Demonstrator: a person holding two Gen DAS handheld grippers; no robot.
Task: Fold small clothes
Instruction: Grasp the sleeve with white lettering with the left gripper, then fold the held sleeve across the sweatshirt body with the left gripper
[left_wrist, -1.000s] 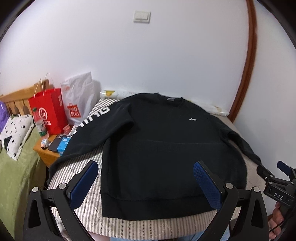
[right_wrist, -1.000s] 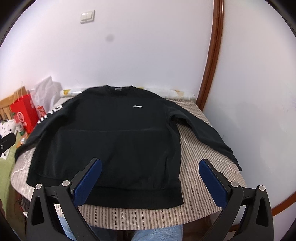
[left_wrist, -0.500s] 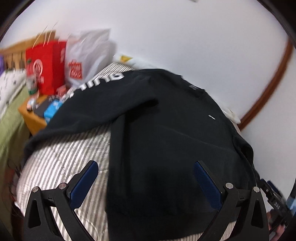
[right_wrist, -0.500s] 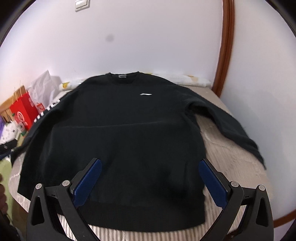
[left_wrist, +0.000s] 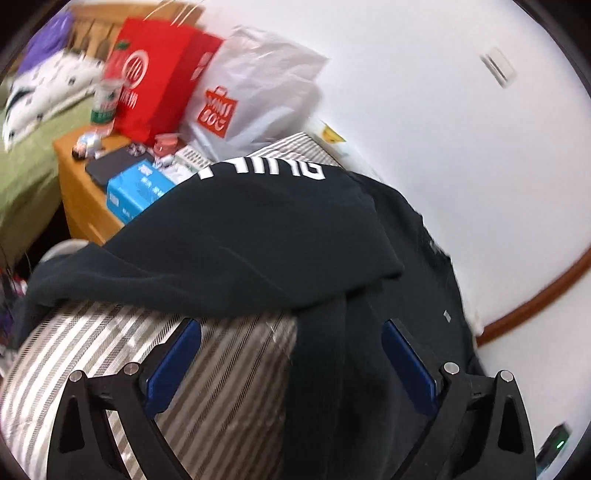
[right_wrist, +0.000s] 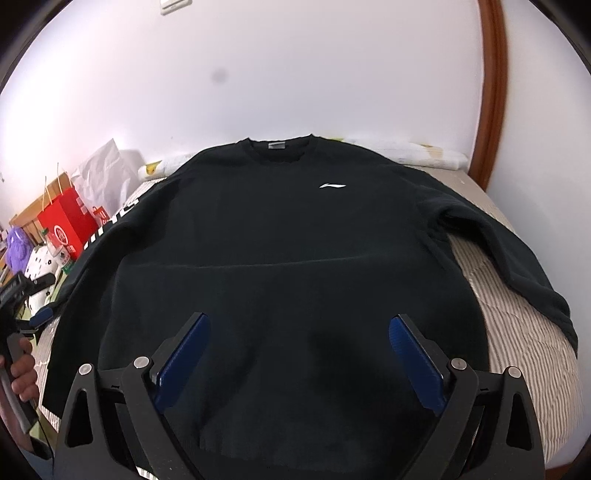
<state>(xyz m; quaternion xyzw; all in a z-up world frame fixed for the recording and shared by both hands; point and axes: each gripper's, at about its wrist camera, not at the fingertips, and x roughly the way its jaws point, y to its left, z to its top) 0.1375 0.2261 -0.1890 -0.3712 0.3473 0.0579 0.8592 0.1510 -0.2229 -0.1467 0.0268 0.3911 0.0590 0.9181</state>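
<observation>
Looking down along our two grippers, we see a black sweatshirt (right_wrist: 280, 266) spread face up on a striped bed cover (right_wrist: 517, 325), collar toward the white wall (right_wrist: 295, 74) and hem toward us. A small white logo (right_wrist: 332, 185) sits on its chest.

Our right gripper (right_wrist: 299, 354) hovers over the lower front of the sweatshirt. Its blue pads (right_wrist: 181, 365) stand wide apart and are closing, with cloth beneath them but nothing pinched; this claw is released.

Our left gripper (left_wrist: 291, 365) hangs over the sweatshirt's side edge, one pad over the striped cover and the other over the black body. Its jaws are wide and closing too, gripping nothing. In the right wrist view the left gripper shows at the far left edge, held in a hand (right_wrist: 22, 373).

The sleeve with white lettering (left_wrist: 262, 171) lies crumpled across the bed's edge, drooping toward a wooden bedside table (left_wrist: 74, 192). The other sleeve (right_wrist: 517, 251) stretches out flat over the cover to the right.

On the table we see a blue box (left_wrist: 136, 188), a dark phone-like slab (left_wrist: 110, 166), a red paper bag (left_wrist: 155, 74) and a white plastic bag (left_wrist: 255, 96). The left wrist view is blurred.
</observation>
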